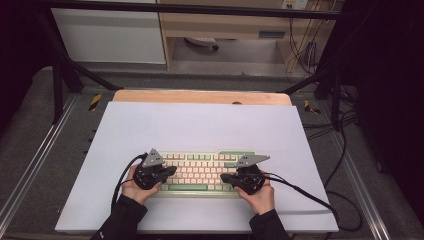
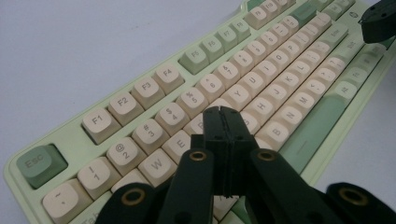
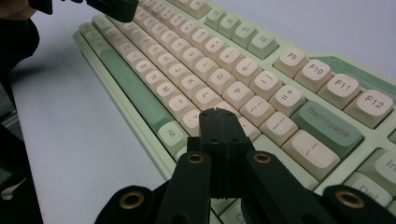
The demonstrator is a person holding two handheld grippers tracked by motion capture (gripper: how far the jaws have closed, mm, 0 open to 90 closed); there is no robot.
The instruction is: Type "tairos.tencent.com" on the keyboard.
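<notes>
- My left gripper [image 1: 169, 171]: black two-jaw tool, jaws pressed flat together with nothing between them. Clearest in the left gripper view [image 2: 223, 112].
- Its tip sits over the left part of the pale green mechanical keyboard with cream keycaps [image 1: 200, 172], above the keys around E and R. Can't tell whether the tip touches a keycap or just hovers.
- My right gripper [image 1: 224, 177]: same black tool, jaws also closed flush on nothing, seen in the right gripper view [image 3: 219, 113].
- Its tip is over the right part of the keyboard [image 3: 196, 70], near the keys below P and left of the green Backspace key [image 3: 329, 123]. Contact with a key: can't tell here either.
- Keyboard lies flat on the white sheet [image 1: 200, 125] covering the table, in the near half, roughly centred, long edge parallel to my side.
- Green Esc key [image 2: 39, 163] is at the near left corner in the left gripper view; the long green spacebar [image 2: 310, 130] runs along the near edge.
- Both grippers point inward toward each other over the keyboard [image 2: 140, 116], well apart, one toward each end.
- My hands hold the grippers from the near edge, dark sleeves [image 1: 122, 217] coming in from the bottom; a black cable [image 1: 310, 197] trails off the right gripper across the sheet.
</notes>
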